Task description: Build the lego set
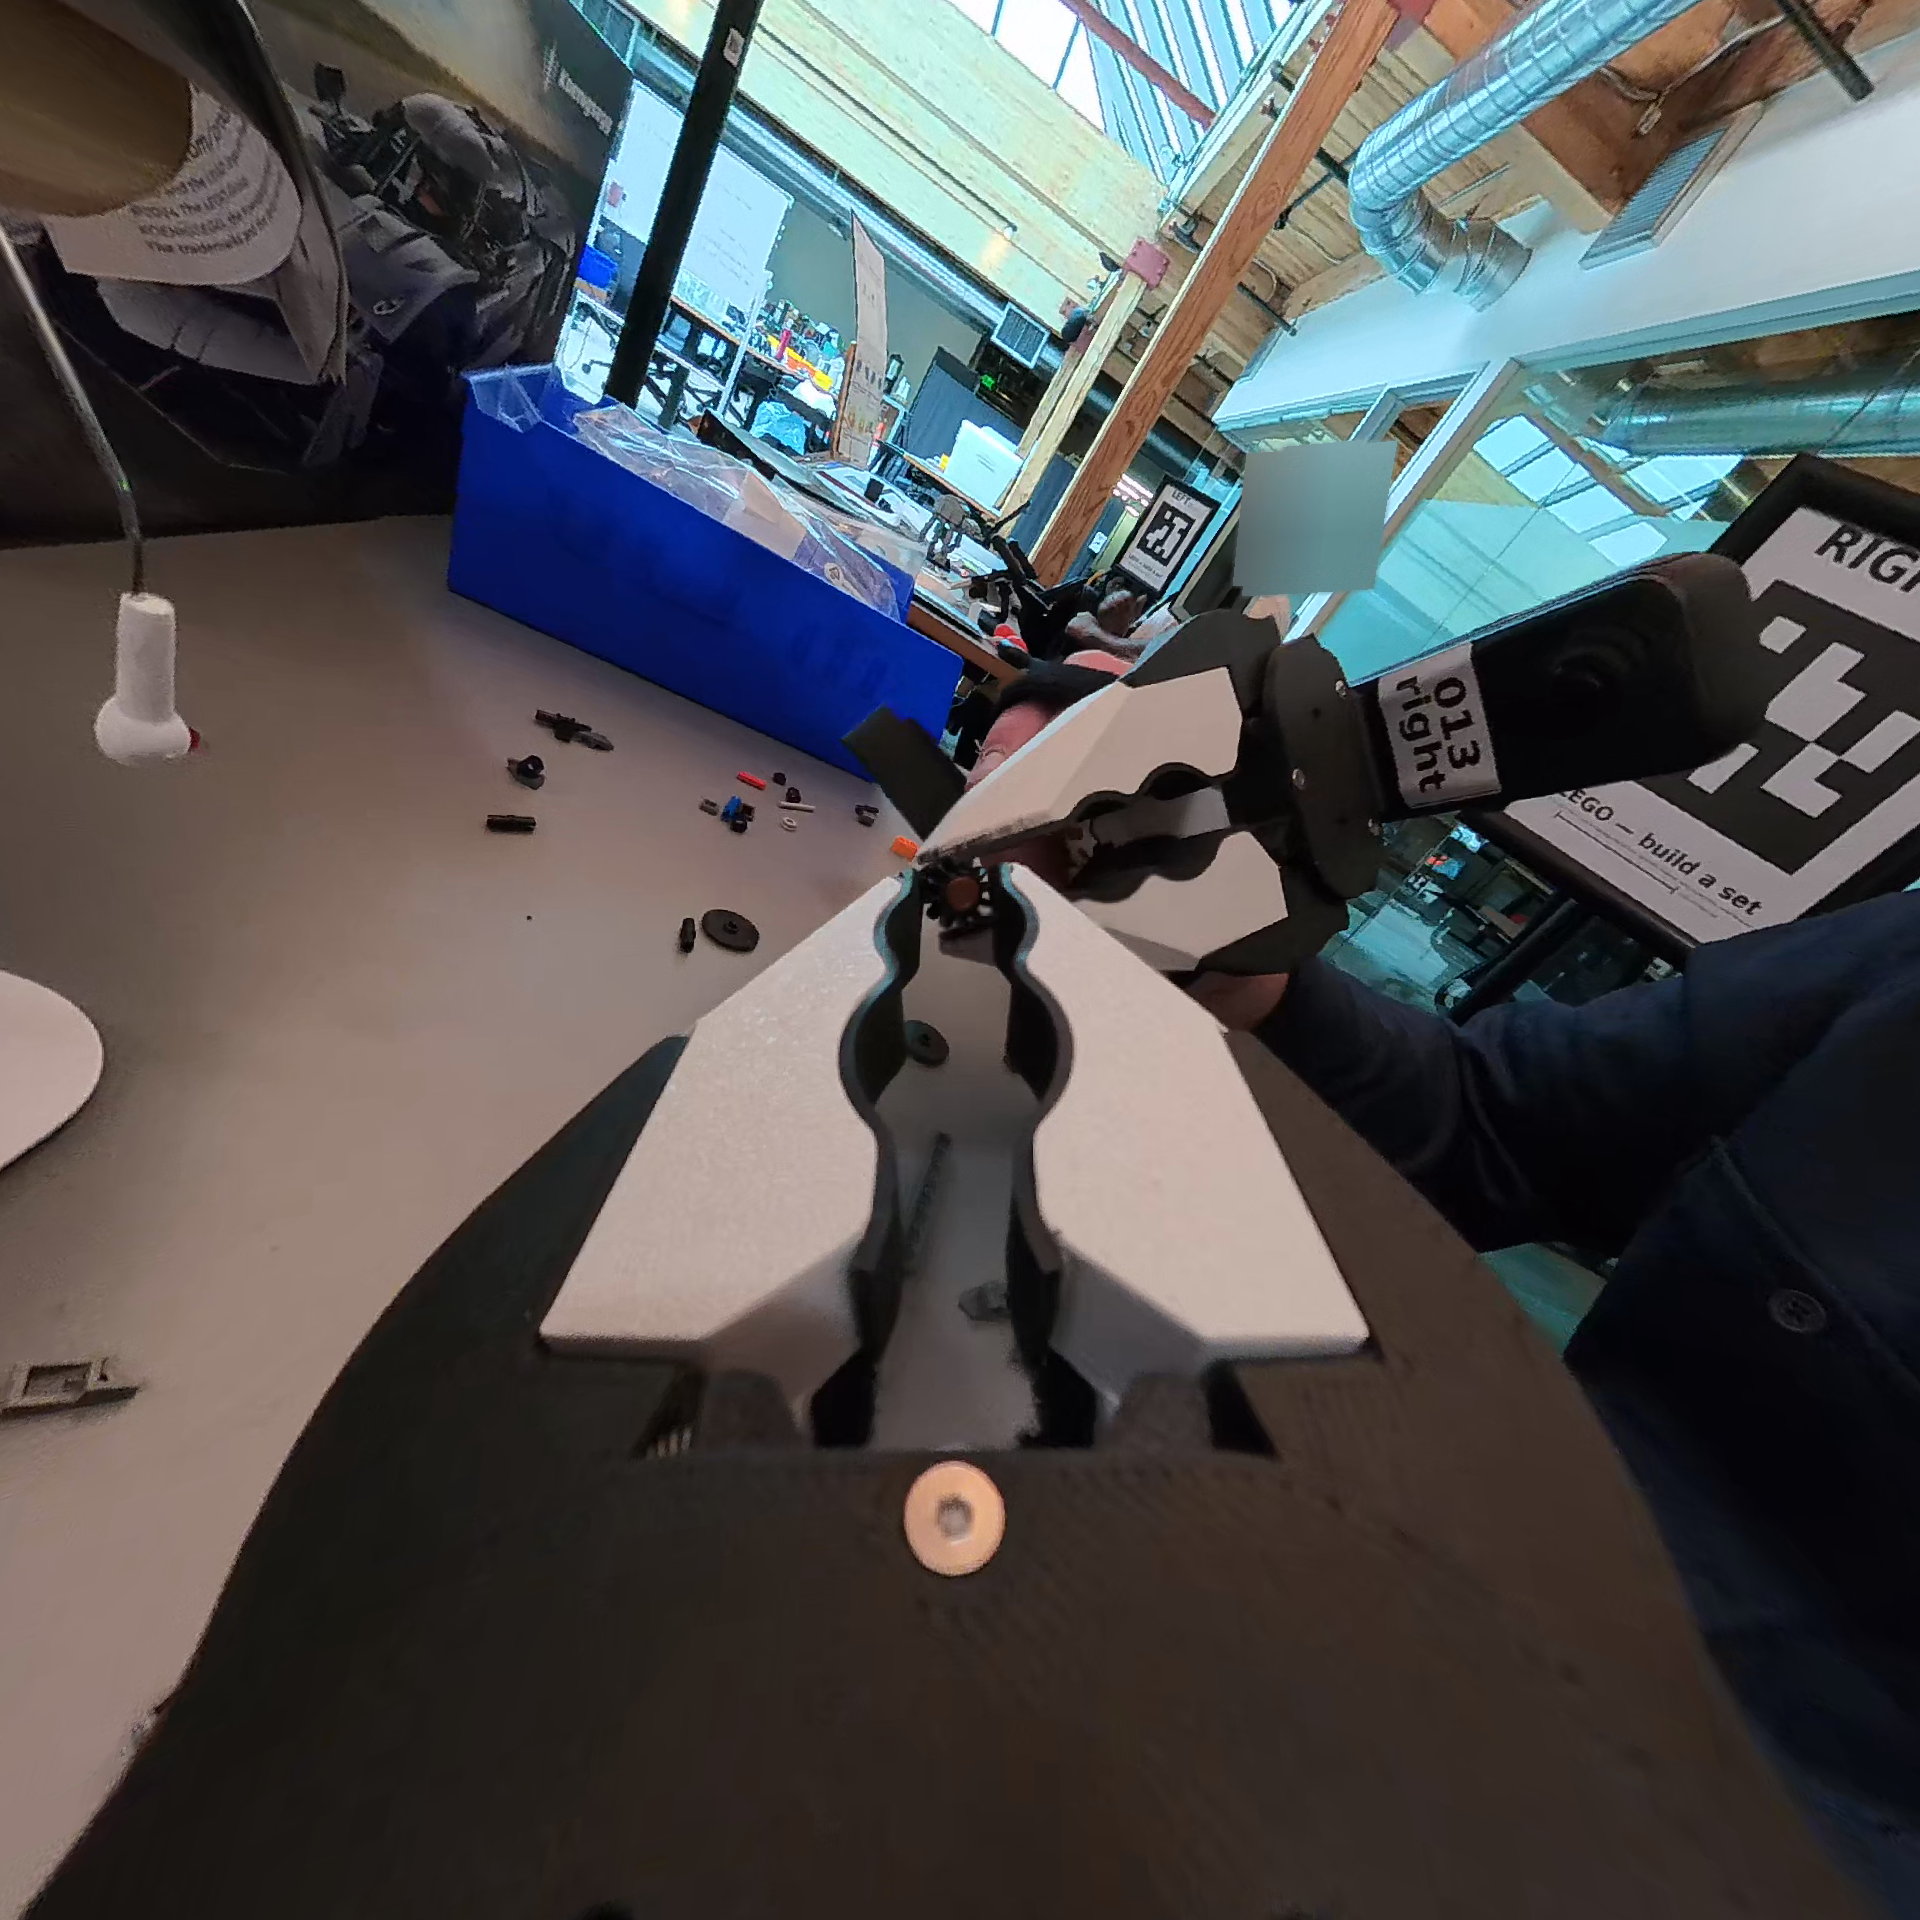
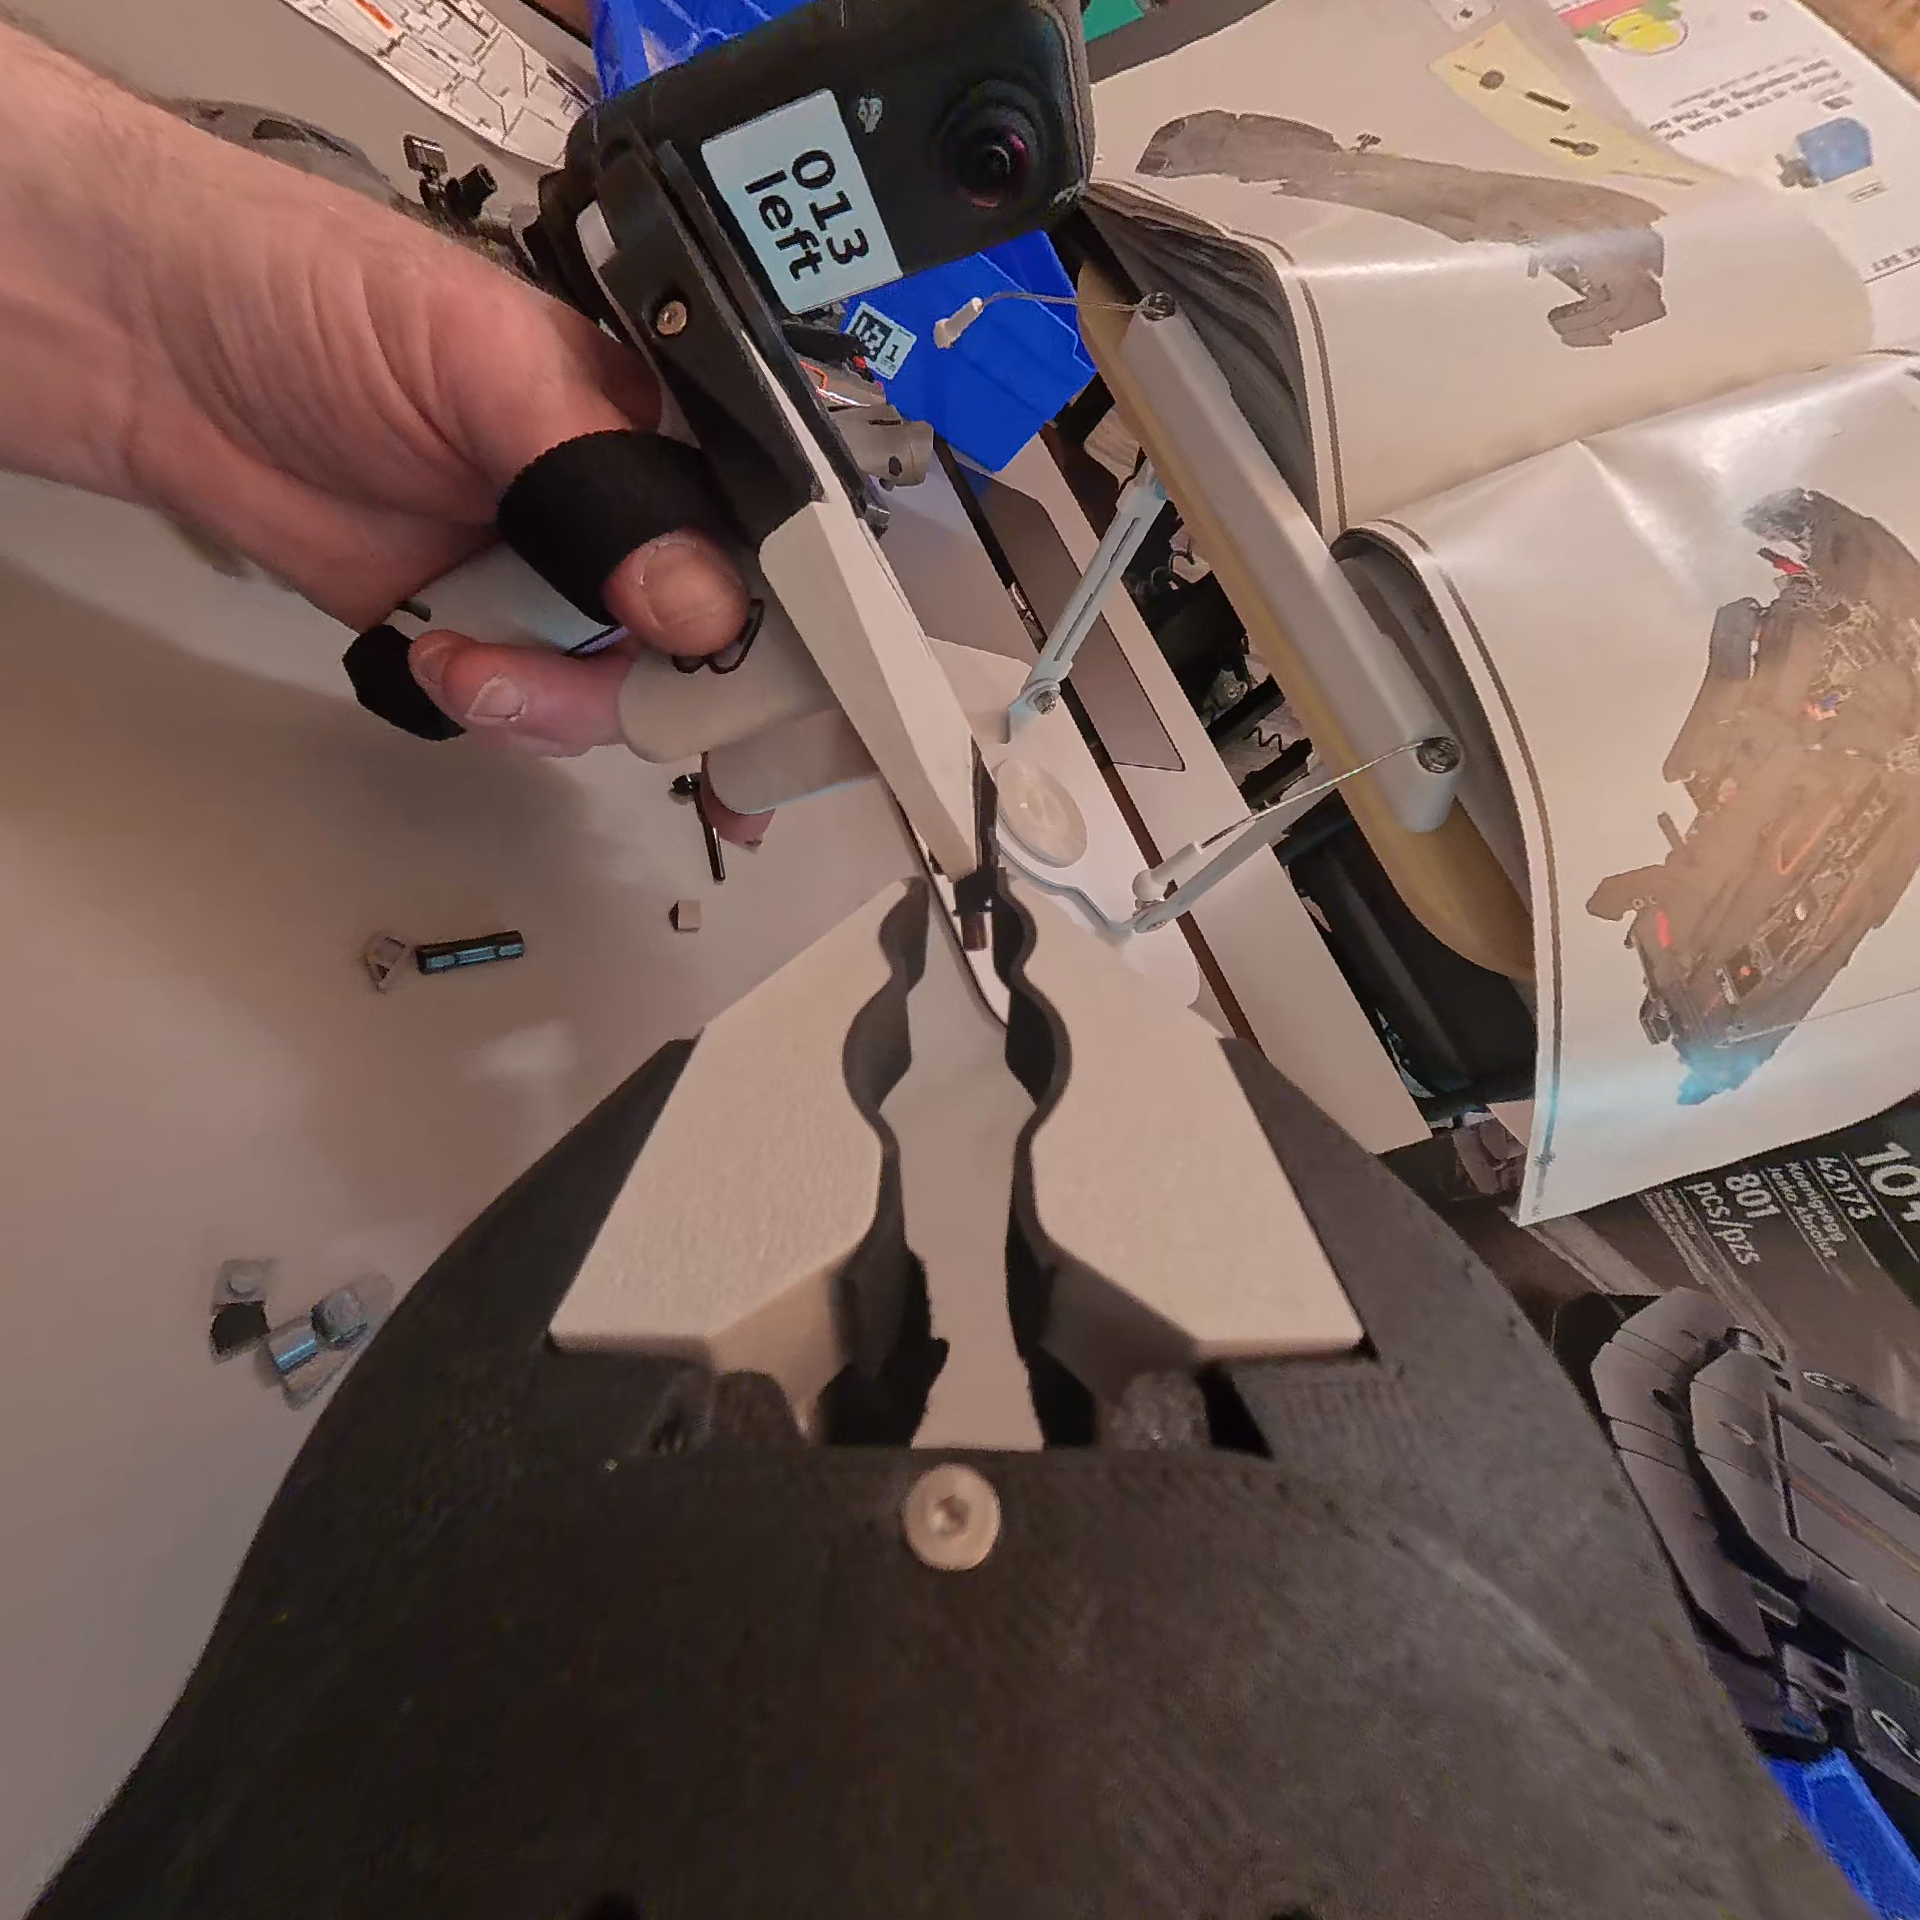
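My left gripper (image 1: 958, 896) is shut on a small black gear with an orange-brown hub (image 1: 961, 894), held above the grey table (image 1: 312, 1039). My right gripper (image 2: 974, 916) is shut on a small dark pin (image 2: 975, 920). The two grippers meet tip to tip. In the left wrist view the right gripper (image 1: 940, 854) comes in from the right and touches the gear. In the right wrist view the left gripper (image 2: 975, 868) comes down from above, held by a hand (image 2: 312, 416). The joint between pin and gear is hidden by the fingertips.
A blue bin (image 1: 665, 582) with clear bags stands at the back. Loose small parts (image 1: 743, 810) and a black disc (image 1: 727, 928) lie on the table. An open instruction booklet (image 2: 1558, 623) sits on a stand, with the set box (image 2: 1766, 1455) below it. Grey parts (image 2: 301, 1340) lie at the left. Only a small space, under 4 cm, lies between the two pairs of fingers. From either gripper's tips it is about 20 cm to the black disc (image 1: 727, 928).
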Tool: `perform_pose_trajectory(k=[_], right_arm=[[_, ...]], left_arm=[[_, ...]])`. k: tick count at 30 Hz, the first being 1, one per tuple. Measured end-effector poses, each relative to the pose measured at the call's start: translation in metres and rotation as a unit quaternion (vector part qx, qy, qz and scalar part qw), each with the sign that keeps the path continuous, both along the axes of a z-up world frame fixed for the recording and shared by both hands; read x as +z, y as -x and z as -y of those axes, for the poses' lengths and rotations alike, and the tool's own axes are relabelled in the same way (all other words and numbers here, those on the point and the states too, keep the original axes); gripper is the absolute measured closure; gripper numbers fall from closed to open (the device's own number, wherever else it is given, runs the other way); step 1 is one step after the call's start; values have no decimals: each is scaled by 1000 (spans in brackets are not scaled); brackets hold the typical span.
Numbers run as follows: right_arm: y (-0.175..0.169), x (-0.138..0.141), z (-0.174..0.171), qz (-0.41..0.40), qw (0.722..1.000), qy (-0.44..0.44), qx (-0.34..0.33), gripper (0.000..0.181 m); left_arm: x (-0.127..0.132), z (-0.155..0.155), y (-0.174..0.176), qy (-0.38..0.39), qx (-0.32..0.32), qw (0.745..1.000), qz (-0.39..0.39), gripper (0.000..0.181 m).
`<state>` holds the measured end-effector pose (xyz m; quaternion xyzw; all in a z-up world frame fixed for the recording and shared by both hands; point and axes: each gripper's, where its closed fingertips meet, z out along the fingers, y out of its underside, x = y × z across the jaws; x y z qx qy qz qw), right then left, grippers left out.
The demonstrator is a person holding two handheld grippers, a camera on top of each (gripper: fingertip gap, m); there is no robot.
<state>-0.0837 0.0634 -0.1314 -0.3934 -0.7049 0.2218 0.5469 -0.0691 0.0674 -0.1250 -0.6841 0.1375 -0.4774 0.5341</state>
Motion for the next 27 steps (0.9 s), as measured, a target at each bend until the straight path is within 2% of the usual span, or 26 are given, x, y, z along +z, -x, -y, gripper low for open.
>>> perform_pose_trajectory(k=[8, 11, 13, 16, 21, 23, 25, 27], right_arm=[[-1, 1, -1, 4, 1000, 7, -2, 176], [-2, -1, -10, 12, 998, 54, -27, 170], [-2, -19, -6, 59, 992, 111, -16, 172], [4, -61, 24, 163, 966, 199, 19, 169], [8, -110, 75, 291, 917, 270, 40, 165], [8, -122, 79, 315, 911, 265, 22, 163], [11, -123, 82, 315, 904, 288, 14, 158], [14, -123, 79, 310, 903, 296, 1, 161]], left_arm=[[1, 2, 0, 6, -13, 1000, 16, 170], [4, -1, 10, -8, 20, 1000, -9, 170], [13, -1, 23, -20, 44, 999, 2, 170], [18, -3, 42, -33, 92, 995, -18, 170], [22, -1, 43, -34, 89, 995, -10, 170], [22, 0, 43, -34, 87, 996, -4, 170], [23, 0, 44, -33, 84, 996, 4, 170], [23, 0, 44, -32, 81, 996, 8, 170]])
